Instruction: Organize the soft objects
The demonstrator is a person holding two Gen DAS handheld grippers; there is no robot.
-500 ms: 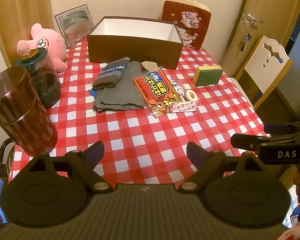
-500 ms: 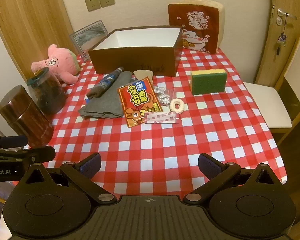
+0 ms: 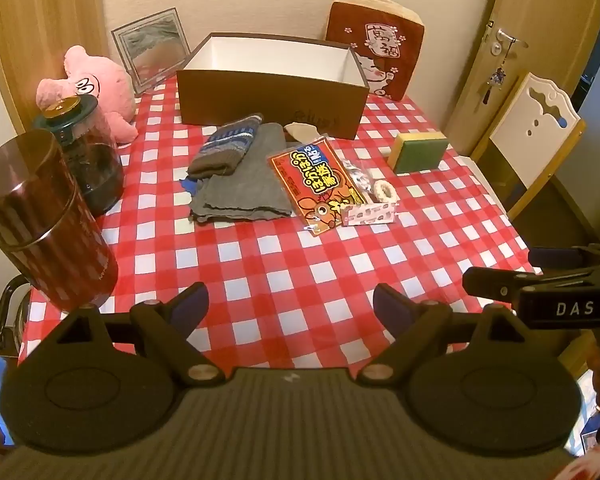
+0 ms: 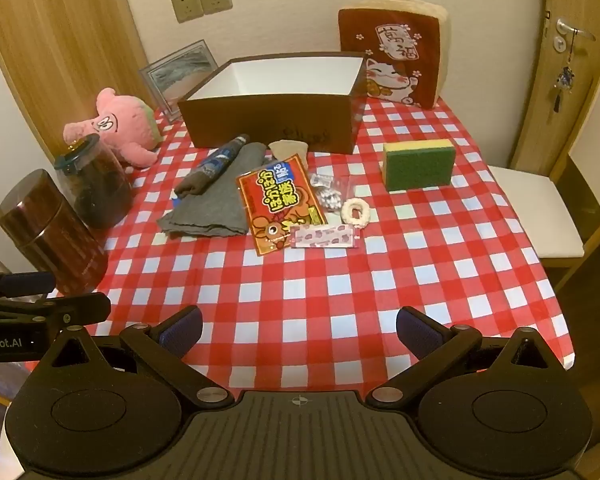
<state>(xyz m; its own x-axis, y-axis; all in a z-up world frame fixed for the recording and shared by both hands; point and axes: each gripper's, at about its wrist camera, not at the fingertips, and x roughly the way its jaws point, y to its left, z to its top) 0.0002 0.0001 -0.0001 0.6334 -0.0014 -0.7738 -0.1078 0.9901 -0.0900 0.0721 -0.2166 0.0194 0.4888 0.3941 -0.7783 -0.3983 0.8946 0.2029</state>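
Note:
An open brown box [image 3: 272, 96] [image 4: 268, 120] with a white inside stands at the back of the checked table. In front of it lie a grey cloth [image 3: 244, 184] [image 4: 216, 200], a rolled striped sock [image 3: 228, 148] [image 4: 212, 164], a red snack packet [image 3: 316, 184] [image 4: 280, 204] and a green-and-yellow sponge [image 3: 420, 152] [image 4: 420, 164]. A pink plush toy [image 3: 96, 88] [image 4: 116, 128] sits at the back left. My left gripper [image 3: 290, 306] and right gripper [image 4: 300, 330] are both open and empty, held above the table's near edge.
Two dark jars [image 3: 48, 220] [image 4: 52, 232] stand at the left edge. A red cat cushion [image 3: 376, 48] [image 4: 396, 56] and a picture frame [image 3: 152, 48] lean on the wall. Small packets and a white ring [image 4: 354, 212] lie by the snack packet. A chair [image 4: 540, 208] stands right.

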